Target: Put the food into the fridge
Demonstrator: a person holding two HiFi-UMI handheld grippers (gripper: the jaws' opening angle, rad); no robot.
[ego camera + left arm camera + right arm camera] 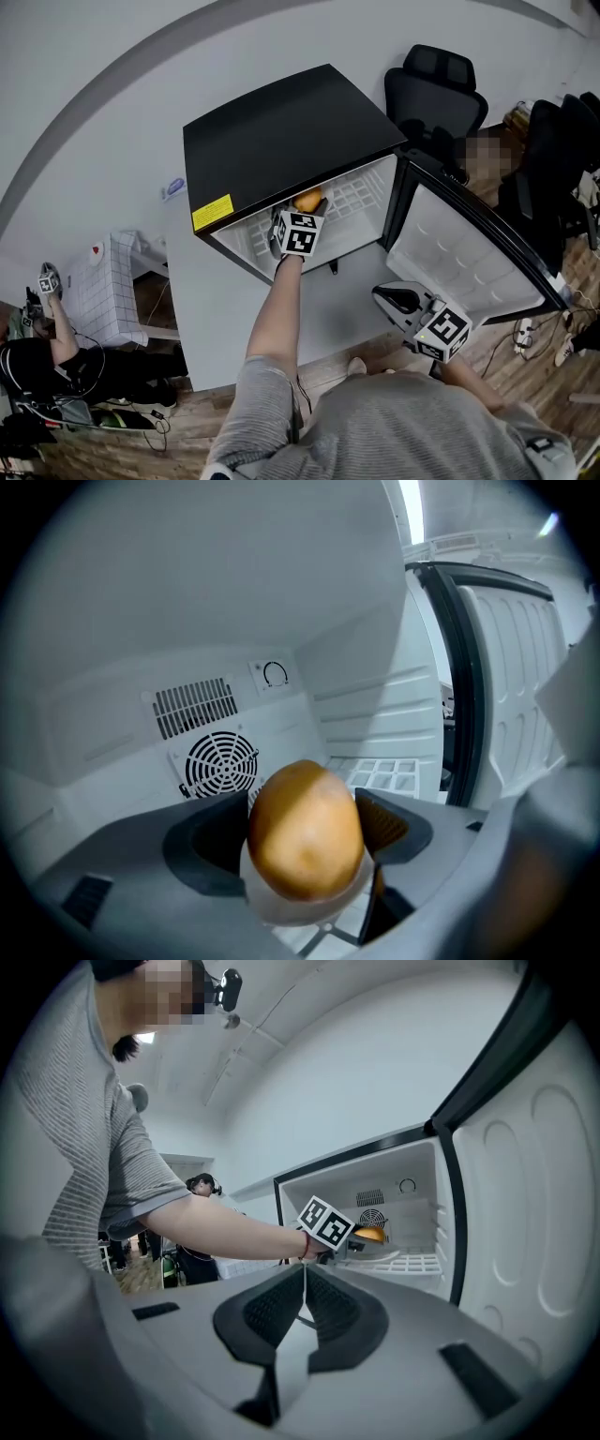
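Left gripper view only: fan grille [222, 764] behind brown food [305, 829] clamped between fingers [386, 823].

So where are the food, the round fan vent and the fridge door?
food [305, 829]: left gripper view, middle of its brown skin.
fan vent [221, 764]: left gripper view, centre of the round grille.
fridge door [459, 253]: head view, its white inner lining.

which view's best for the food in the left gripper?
Left gripper view: the brown oval food fills the centre, between the jaws. Head view shows only a sliver past the marker cube; right gripper view, a small distant spot.
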